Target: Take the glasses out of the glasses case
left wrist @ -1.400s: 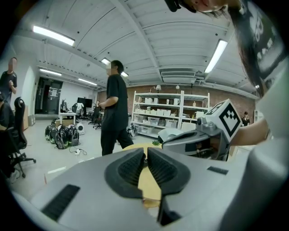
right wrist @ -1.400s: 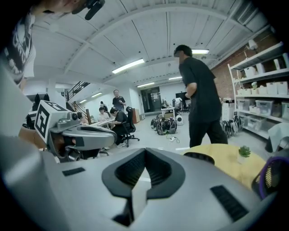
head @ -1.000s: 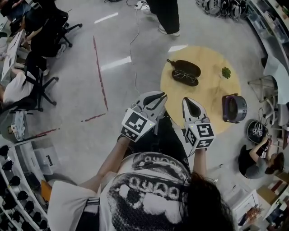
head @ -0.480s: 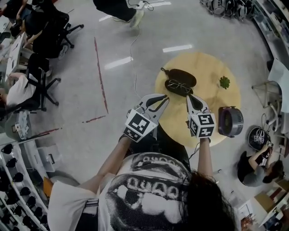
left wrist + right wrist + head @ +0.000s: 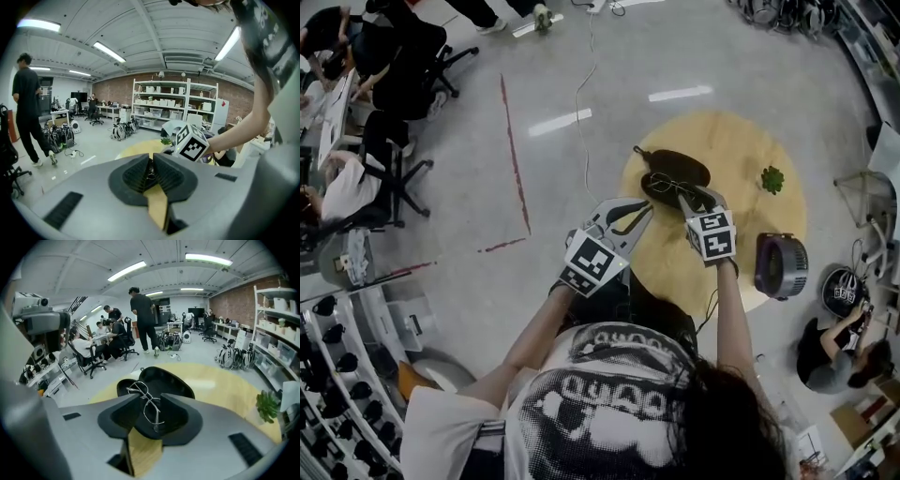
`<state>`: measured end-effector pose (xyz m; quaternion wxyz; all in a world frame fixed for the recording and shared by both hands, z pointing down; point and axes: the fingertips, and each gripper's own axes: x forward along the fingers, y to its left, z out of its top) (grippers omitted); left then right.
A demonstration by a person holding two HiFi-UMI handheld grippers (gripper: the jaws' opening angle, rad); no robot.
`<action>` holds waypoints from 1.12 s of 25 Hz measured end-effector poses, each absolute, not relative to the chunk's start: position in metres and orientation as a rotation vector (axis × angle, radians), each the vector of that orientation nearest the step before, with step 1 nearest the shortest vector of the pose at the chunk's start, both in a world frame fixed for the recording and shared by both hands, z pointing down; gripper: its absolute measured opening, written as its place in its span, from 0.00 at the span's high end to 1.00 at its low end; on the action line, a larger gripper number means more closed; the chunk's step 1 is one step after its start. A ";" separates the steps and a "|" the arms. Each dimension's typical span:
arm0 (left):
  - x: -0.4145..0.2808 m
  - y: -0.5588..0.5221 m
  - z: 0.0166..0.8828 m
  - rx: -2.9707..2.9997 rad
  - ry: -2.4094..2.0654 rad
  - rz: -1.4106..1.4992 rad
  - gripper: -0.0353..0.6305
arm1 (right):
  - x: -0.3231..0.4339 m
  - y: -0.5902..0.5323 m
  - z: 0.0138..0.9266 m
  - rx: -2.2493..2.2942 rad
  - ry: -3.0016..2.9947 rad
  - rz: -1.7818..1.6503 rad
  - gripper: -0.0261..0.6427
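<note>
Since a sec ago my right gripper (image 5: 149, 409) has dropped onto the open glasses case (image 5: 165, 379) on the round table (image 5: 741, 141). Its jaws just opened and stand apart w/ the glasses (image 5: 149, 401) between them, unpinched, lying in the case. Left gripper (image 5: 151, 165) hangs nr the table edge, jaws together, empty.

Glasses (image 5: 677, 187) apparently in case (image 5: 686, 167), on table (image 5: 733, 230).

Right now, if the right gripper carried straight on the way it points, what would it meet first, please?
Most likely the glasses, lying in the open glasses case. The right gripper has jaws that have just been opening and stand apart, with the wire frame between them, though depth is unclear.
</note>
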<state>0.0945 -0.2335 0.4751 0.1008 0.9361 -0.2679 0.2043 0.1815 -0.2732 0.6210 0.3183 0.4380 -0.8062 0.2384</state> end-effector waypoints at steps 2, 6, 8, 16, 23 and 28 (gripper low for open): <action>0.095 -0.234 0.479 2.759 -0.789 0.614 0.90 | 0.181 -0.277 0.635 1.111 -2.088 0.611 0.72; 0.097 -0.233 0.486 2.751 -0.785 0.644 0.90 | 0.181 -0.283 0.656 1.059 -2.043 0.593 0.62; 0.097 -0.233 0.487 2.748 -0.788 0.655 0.90 | 0.180 -0.284 0.662 1.039 -2.028 0.599 0.60; 0.093 -0.232 0.489 2.733 -0.808 0.668 0.90 | 0.175 -0.286 0.678 0.980 -1.964 0.536 0.56; 0.093 -0.231 0.492 2.719 -0.817 0.679 0.90 | 0.177 -0.284 0.674 1.002 -1.961 0.506 0.62; 0.091 -0.233 0.492 2.713 -0.827 0.685 0.90 | 0.173 -0.282 0.659 1.034 -1.996 0.476 0.64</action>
